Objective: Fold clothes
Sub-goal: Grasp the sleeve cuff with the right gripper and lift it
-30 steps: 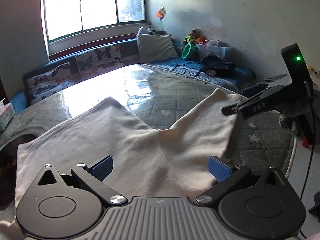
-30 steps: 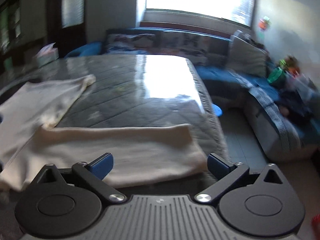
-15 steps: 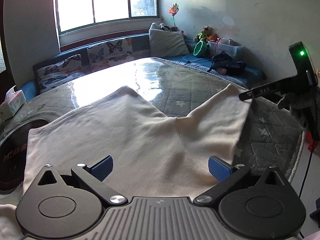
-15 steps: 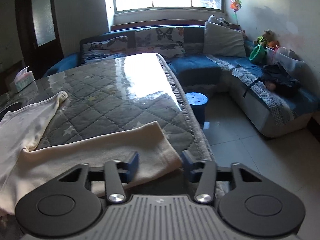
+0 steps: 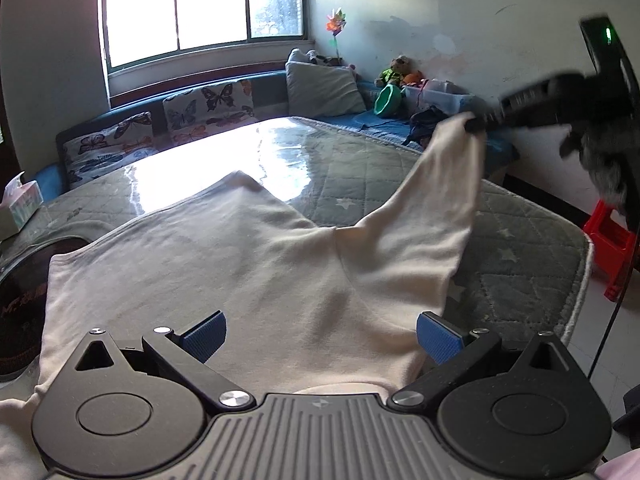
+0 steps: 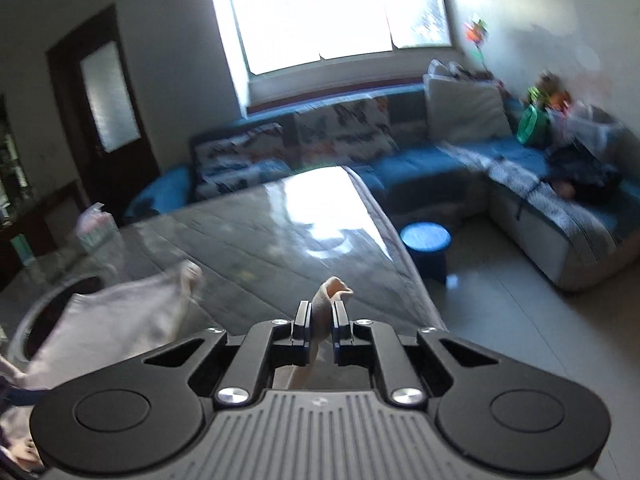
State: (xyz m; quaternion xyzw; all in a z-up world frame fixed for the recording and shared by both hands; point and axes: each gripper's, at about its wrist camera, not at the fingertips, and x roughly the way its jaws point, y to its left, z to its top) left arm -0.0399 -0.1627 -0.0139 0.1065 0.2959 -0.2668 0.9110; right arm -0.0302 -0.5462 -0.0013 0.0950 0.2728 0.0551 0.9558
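Right gripper (image 6: pixel 320 316) jaws just closed on cream garment (image 5: pixel 248 264) | left gripper (image 5: pixel 320 336) jaws apart | writing unreadable

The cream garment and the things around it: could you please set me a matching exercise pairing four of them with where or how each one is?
Things:
1. right gripper
2. left gripper
3. tissue box
4. red stool

States or places:
A. on the floor beside the table
B. jaws wide apart over the cream garment
C. at the table's far left edge
D. jaws shut on a lifted end of the garment

Pairs: 1-D, 2-B, 3-C, 4-A
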